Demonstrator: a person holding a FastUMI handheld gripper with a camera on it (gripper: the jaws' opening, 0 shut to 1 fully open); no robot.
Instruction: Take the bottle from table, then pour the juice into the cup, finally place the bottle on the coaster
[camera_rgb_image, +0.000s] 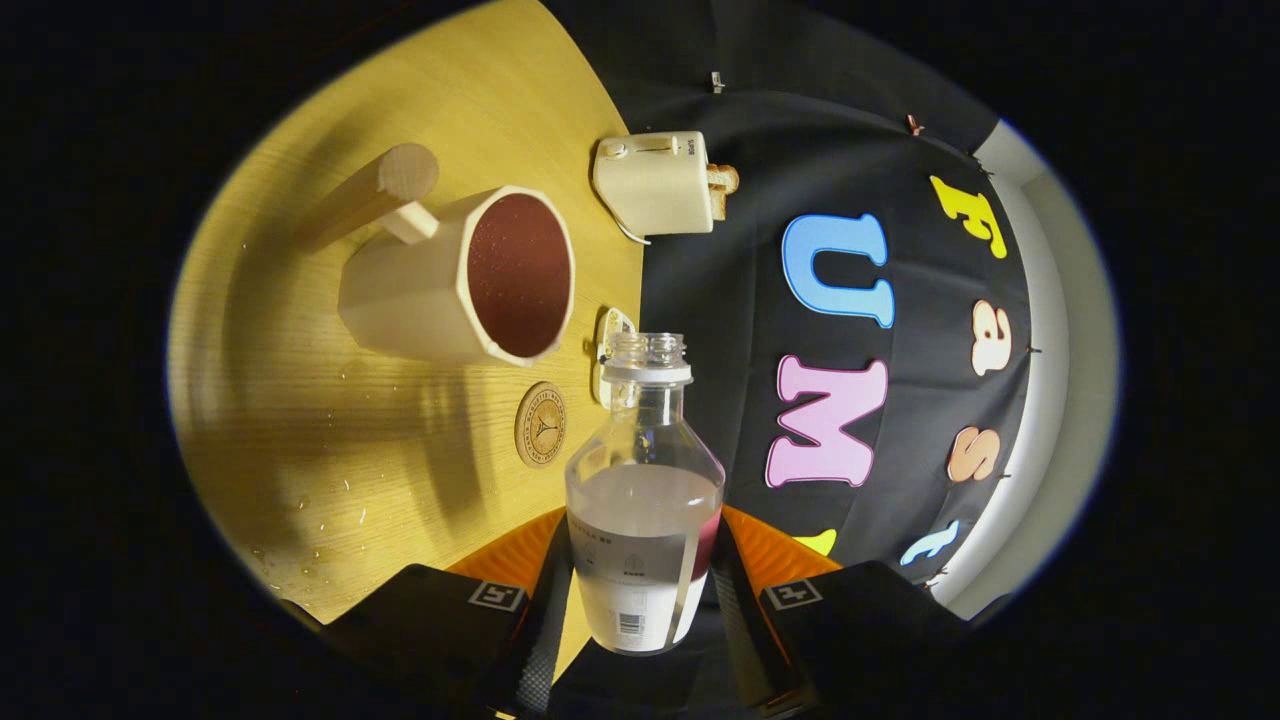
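Your tool (640, 590) pinches the uncapped bottle (644, 500) between both fingers, lifted and tilted beside the bench (330, 440). Beyond it lies the coaster (541, 424), then the cup (460, 275), and farther off the toaster (655, 182).

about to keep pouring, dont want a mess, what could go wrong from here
1. The bottle is uncapped and clamped between the gripper fingers; its mouth sits beside the cup, not over it, so tipping now could spill on the table.
2. Droplets already lie on the table, so a slick spot near the coaster may let the bottle slide.
3. The cup already looks filled with red liquid; it may overflow.
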